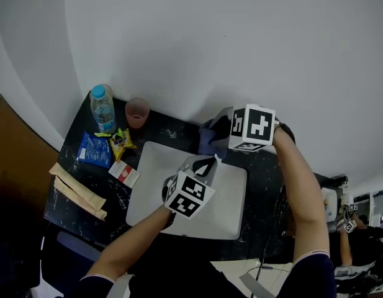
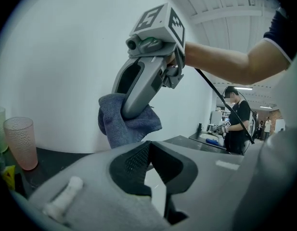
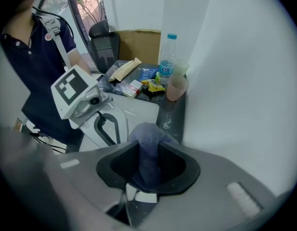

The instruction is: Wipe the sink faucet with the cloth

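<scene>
Your right gripper (image 3: 146,160) pinches the cloth (image 3: 150,134) by a bunched fold (soft, light and floppy, so grip deep there), while your left gripper (image 2: 148,150) is pressed together, empty.

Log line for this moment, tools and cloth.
right tool: shut on cloth | left tool: shut, empty | faucet: not in view

left tongs (image 1: 211,161), right tongs (image 1: 216,131) grey; black-white marker cubes (image 1: 253,128); navy short sleeves (image 1: 315,275), white cuffs.
</scene>
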{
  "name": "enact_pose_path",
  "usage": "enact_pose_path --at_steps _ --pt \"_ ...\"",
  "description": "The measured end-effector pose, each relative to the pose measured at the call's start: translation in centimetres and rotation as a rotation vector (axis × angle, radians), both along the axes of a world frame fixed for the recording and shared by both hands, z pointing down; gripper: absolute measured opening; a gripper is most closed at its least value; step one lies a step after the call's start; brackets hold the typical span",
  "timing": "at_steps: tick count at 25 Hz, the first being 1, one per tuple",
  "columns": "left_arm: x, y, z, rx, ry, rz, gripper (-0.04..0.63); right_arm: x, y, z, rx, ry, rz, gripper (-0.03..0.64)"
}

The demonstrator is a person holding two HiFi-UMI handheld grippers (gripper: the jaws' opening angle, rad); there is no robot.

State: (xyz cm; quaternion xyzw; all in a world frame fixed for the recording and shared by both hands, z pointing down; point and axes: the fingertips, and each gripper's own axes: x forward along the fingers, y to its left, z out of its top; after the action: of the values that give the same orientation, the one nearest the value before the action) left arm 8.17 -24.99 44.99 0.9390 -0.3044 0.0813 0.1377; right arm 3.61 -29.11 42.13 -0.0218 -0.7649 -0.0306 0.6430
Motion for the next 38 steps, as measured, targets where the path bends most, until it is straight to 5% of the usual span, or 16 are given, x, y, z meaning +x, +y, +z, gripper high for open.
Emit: enact_pose_path --at_steps 4,7,13,21,29,38 --pt "-2.3 1.1 0.2 -0.014 -0.011 -0.028 0.002 -0.3 2.7 -1.4 -0.006 -0.103 0.016 0.117" --pt "-4.3 1.2 0.1 -0.050 0.001 -0.087 0.002 -0.8 4.3 -2.8 0.018 -0.272 0.078 0.117" --pt "-5.7 0.8 -2.3 -0.016 -0.010 -0.142 0.002 0.4 6.0 -7.0 0.146 -0.742 0.303 0.117" --pt "-5.1 0.5 -6.6 0.066 -0.010 -0.171 0.002 5.1 5.5 -10.6 0.361 -1.100 0.603 0.117" --pt "-4.5 0.3 -10.4 0.149 0.008 -0.187 0.002 8.3 6.7 -12.0 0.585 -1.236 0.768 0.117" --pt "-3.2 1.3 -11.2 0.170 -0.023 -0.180 0.002 10.3 8.2 -10.1 0.632 -1.264 0.888 0.121"
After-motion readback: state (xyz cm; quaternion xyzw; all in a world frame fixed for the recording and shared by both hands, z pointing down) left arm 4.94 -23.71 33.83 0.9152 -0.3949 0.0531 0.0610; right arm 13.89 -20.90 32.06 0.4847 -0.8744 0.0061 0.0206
